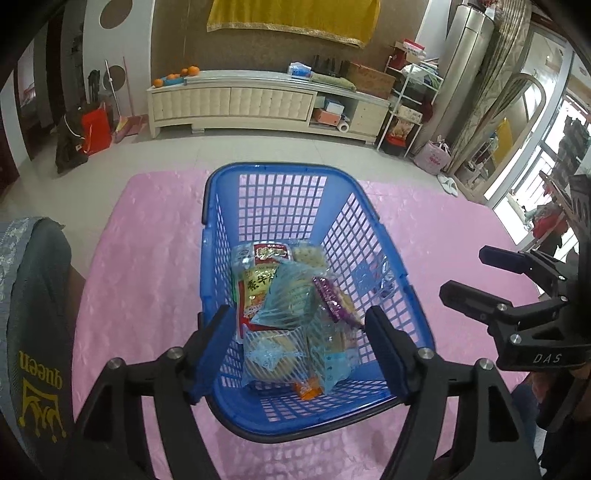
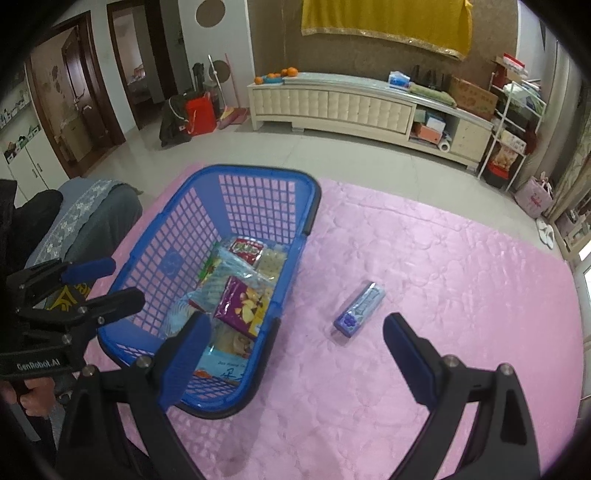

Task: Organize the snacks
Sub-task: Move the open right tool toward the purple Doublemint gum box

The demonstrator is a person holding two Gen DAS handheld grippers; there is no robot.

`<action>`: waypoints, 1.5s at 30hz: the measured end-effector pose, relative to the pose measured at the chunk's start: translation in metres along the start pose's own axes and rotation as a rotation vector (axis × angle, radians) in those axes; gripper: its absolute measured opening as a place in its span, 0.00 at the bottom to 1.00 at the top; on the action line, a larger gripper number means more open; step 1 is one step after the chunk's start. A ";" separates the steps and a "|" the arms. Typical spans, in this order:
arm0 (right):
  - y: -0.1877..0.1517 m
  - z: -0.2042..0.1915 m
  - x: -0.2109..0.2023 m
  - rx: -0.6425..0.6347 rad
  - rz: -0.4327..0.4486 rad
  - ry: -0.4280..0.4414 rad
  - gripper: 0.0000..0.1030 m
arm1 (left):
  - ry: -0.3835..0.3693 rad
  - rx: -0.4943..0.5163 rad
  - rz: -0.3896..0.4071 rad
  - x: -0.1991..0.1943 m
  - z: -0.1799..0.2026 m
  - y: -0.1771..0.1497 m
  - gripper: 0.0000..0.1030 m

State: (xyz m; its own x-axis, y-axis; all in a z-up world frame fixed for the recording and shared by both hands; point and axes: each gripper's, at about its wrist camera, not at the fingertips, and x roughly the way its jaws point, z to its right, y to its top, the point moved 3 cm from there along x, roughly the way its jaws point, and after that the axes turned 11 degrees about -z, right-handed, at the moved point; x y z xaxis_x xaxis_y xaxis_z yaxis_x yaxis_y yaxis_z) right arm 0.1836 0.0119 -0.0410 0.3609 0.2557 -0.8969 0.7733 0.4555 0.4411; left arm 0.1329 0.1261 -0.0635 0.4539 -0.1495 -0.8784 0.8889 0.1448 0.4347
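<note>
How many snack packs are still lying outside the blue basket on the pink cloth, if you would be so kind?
1. A small purple pack lies on the pink cloth, just right of the blue basket, ahead of the open right gripper. The basket could hide others behind it.

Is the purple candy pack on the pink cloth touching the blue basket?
Apart. The right wrist view shows the purple candy pack lying on the pink cloth with a clear strip of cloth between it and the blue basket.

Oranges (image 2: pixel 282 74) on cream cabinet (image 2: pixel 332 103); yellow cloth (image 2: pixel 384 22) above.
</note>
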 end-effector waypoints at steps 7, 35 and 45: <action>0.010 0.023 -0.016 0.046 0.012 0.012 0.93 | 0.029 0.011 0.003 -0.008 0.012 0.016 0.74; 0.045 0.099 0.100 0.262 -0.263 0.080 0.93 | 0.116 -0.039 -0.228 0.088 0.009 0.086 0.76; 0.042 0.104 0.147 0.303 -0.329 0.113 0.86 | 0.163 -0.044 -0.204 0.097 0.002 0.092 0.76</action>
State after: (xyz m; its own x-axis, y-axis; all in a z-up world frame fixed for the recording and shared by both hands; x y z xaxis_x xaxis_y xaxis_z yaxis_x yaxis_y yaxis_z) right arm 0.3236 -0.0203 -0.1573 0.0252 0.2381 -0.9709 0.9609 0.2622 0.0893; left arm 0.2591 0.1225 -0.1083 0.2466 -0.0206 -0.9689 0.9557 0.1706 0.2397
